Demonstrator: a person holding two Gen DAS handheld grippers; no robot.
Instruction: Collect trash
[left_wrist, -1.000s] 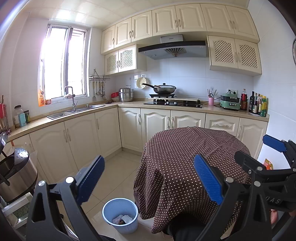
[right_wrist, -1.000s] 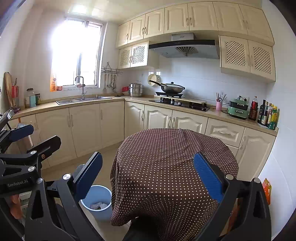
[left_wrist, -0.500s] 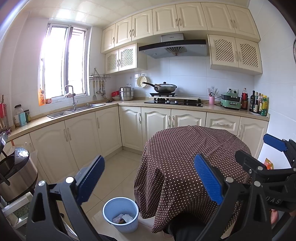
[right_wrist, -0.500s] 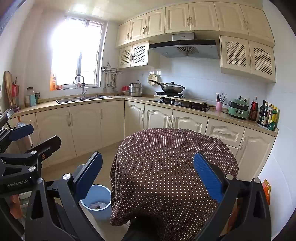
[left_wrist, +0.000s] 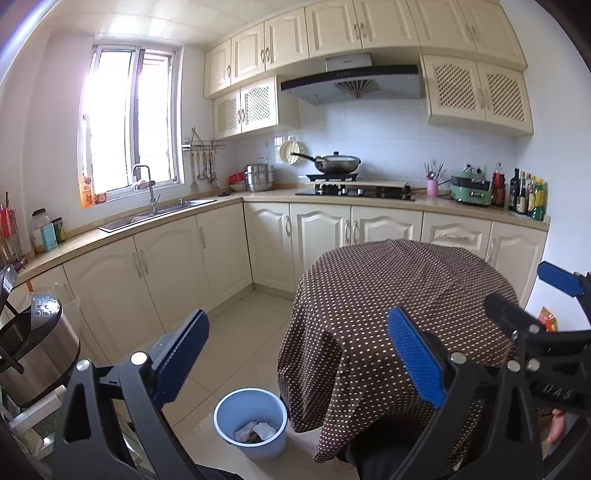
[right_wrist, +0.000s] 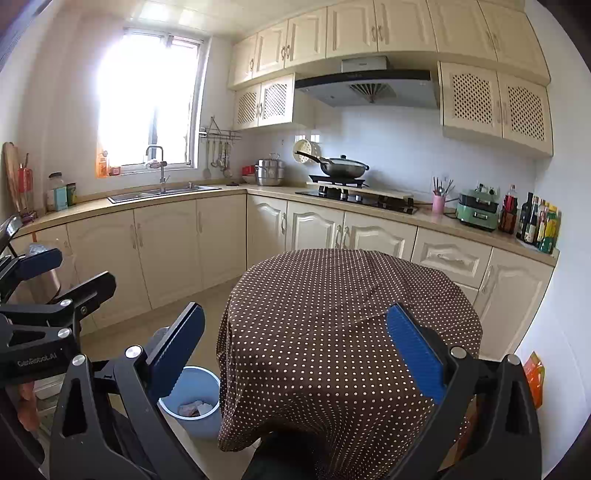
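**Both claws hanging wide over the table, trash lying in the bin**

The left gripper (left_wrist: 297, 354) is hovering with its blue pads (left_wrist: 413, 360) spread apart, gripping nothing. The right gripper (right_wrist: 295, 350) is doing the same, jaws gaping and empty, above the dotted cloth (right_wrist: 332, 314) covering the round table. The blue bin (left_wrist: 251, 421) is standing on the floor tiles at the table's 8 o'clock, just beside the hanging cloth, with crumpled trash (left_wrist: 255, 432) sitting inside. Far off at 12 o'clock, a wok (right_wrist: 343, 166) is resting on the stove.
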